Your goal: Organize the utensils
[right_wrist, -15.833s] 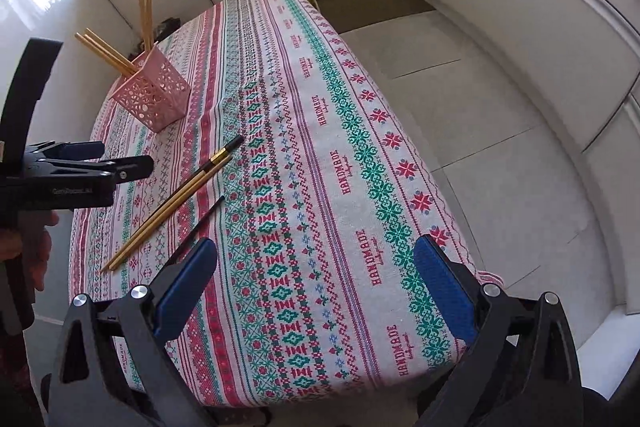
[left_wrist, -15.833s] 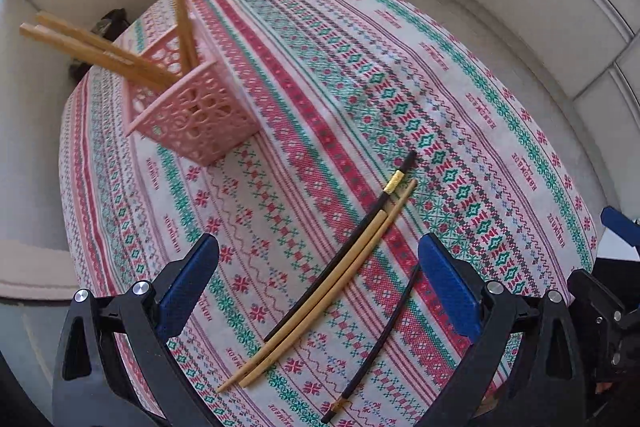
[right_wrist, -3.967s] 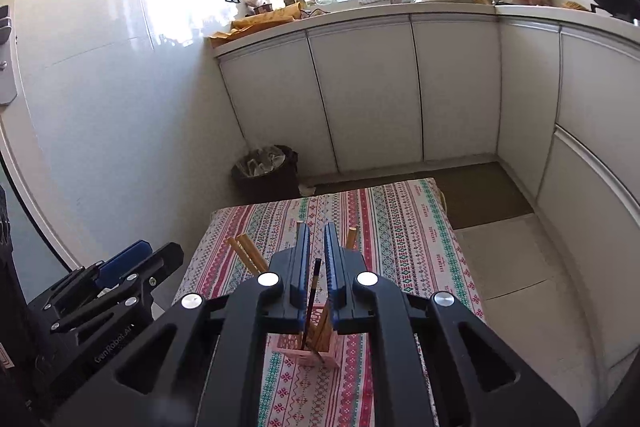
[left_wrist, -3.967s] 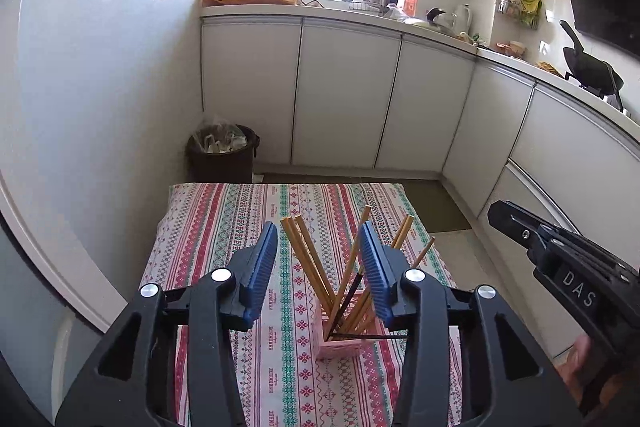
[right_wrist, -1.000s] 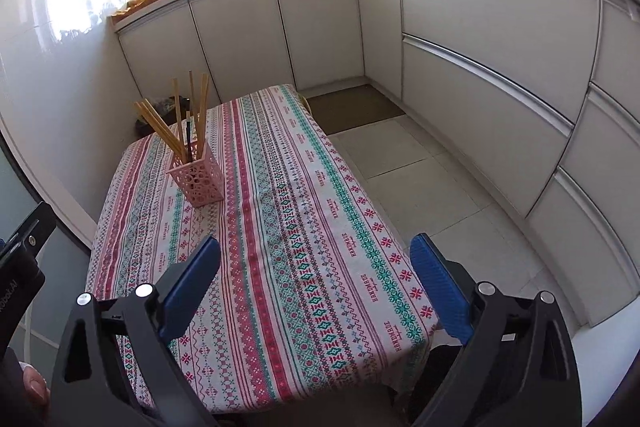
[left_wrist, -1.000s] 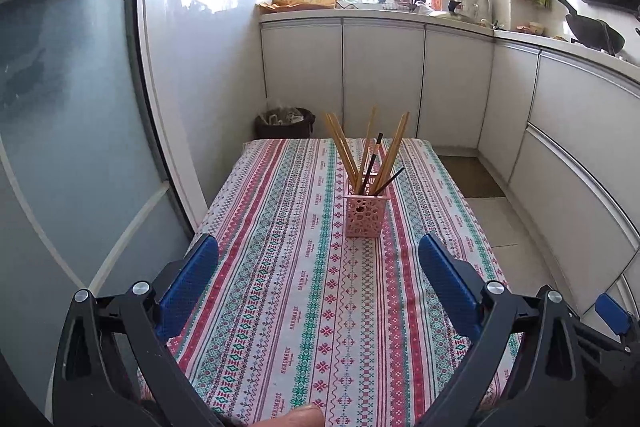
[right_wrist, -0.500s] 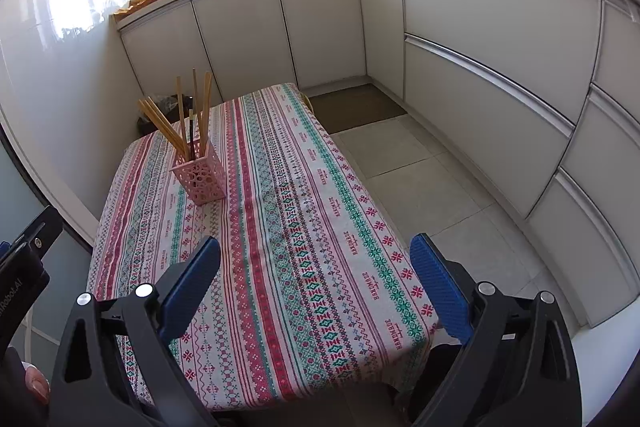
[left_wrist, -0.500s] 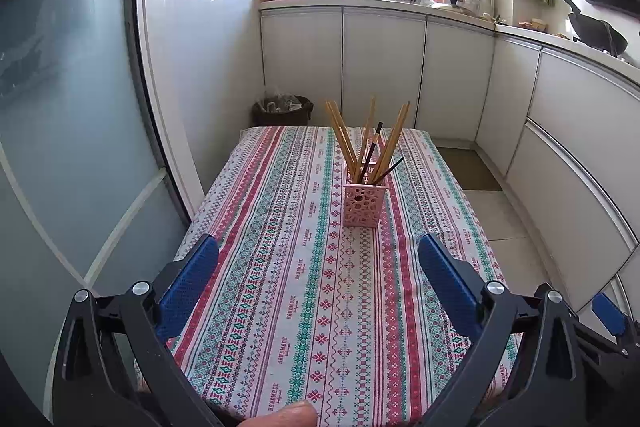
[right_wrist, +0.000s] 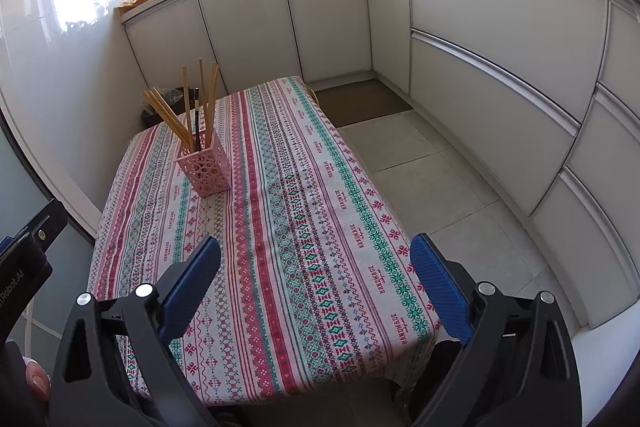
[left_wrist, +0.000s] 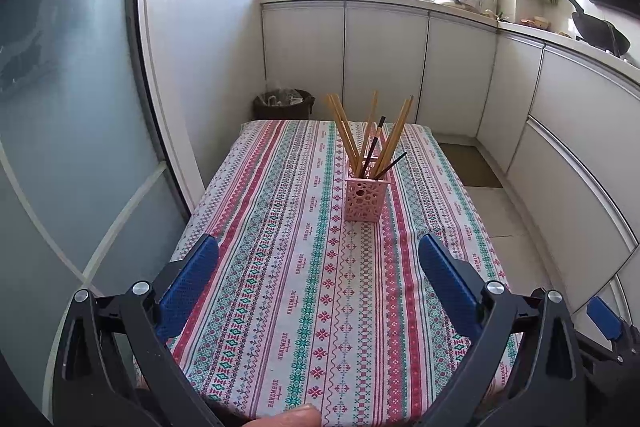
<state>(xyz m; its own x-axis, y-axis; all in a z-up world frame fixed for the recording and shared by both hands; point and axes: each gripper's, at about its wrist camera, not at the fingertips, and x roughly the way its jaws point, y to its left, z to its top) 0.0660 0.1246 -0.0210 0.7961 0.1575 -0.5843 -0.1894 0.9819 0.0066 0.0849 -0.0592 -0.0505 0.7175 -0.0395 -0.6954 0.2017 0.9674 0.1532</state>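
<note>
With the last chopsticks [left_wrist: 370,141] now standing in the pink holder [left_wrist: 367,198] mid-table, you have pulled your left gripper [left_wrist: 318,281] and right gripper [right_wrist: 316,281] back near the table's front edge, both wide and empty, so sorting looks done.

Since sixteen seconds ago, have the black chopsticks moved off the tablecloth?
Yes. The black chopsticks lay flat on the tablecloth near its front edge; now they stand in the pink holder farther back.
</note>
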